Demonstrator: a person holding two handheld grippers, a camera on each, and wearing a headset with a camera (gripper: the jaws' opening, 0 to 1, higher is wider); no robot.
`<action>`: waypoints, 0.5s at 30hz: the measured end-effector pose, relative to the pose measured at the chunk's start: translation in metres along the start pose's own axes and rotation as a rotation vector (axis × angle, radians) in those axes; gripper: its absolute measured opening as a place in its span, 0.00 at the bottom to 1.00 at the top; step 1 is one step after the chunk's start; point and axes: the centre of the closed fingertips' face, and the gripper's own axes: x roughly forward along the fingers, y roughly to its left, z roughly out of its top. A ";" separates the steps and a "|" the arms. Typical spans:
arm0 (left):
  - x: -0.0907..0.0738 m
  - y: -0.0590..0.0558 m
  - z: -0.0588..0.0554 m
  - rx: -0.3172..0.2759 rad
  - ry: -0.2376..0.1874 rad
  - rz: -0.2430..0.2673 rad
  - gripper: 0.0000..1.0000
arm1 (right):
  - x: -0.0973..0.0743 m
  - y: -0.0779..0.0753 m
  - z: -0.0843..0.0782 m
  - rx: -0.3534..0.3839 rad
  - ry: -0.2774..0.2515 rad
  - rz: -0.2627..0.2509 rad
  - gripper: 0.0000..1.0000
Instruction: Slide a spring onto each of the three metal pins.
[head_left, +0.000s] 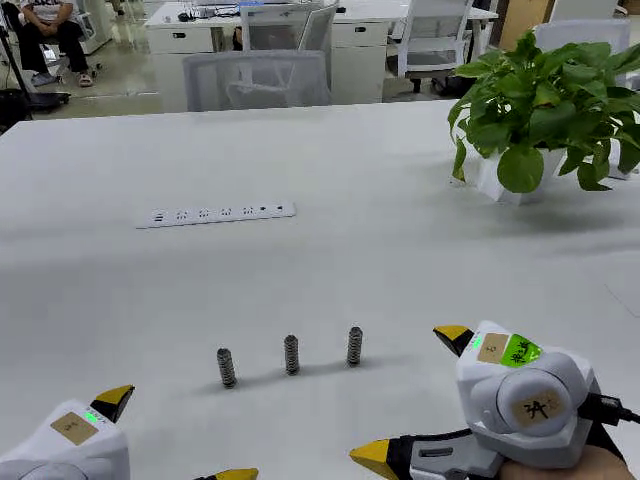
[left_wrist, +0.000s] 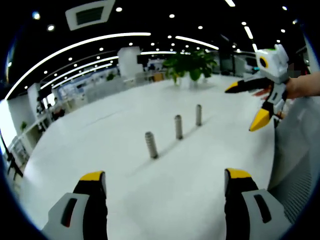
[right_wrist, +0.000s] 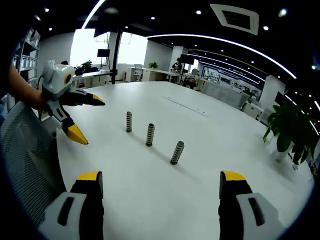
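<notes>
Three upright metal pins stand in a row on the white table (head_left: 330, 260), each with a coiled spring around it: left pin (head_left: 227, 367), middle pin (head_left: 291, 354), right pin (head_left: 354, 345). My left gripper (head_left: 175, 438) is at the bottom left, open and empty, short of the row. My right gripper (head_left: 412, 397) is at the bottom right, also open with nothing between its yellow tips. The left gripper view has the sprung pins (left_wrist: 178, 126) ahead of my open left gripper (left_wrist: 165, 175). In the right gripper view the pins (right_wrist: 150, 134) stand beyond my open right gripper (right_wrist: 161, 176).
A white power strip (head_left: 215, 214) lies on the table beyond the pins. A potted green plant (head_left: 540, 110) stands at the far right. Mesh chairs (head_left: 255, 80) line the far edge, and a person (head_left: 45, 35) sits at the back left.
</notes>
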 end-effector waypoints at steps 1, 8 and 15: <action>0.000 0.001 -0.003 0.007 0.016 0.005 1.00 | -0.003 -0.001 -0.002 0.006 -0.004 -0.001 0.98; -0.003 0.006 -0.008 -0.013 0.023 0.039 1.00 | -0.007 -0.009 -0.001 0.008 -0.031 -0.050 0.99; -0.006 0.002 -0.010 0.020 0.032 0.062 1.00 | -0.007 0.002 0.010 -0.117 -0.055 -0.052 0.99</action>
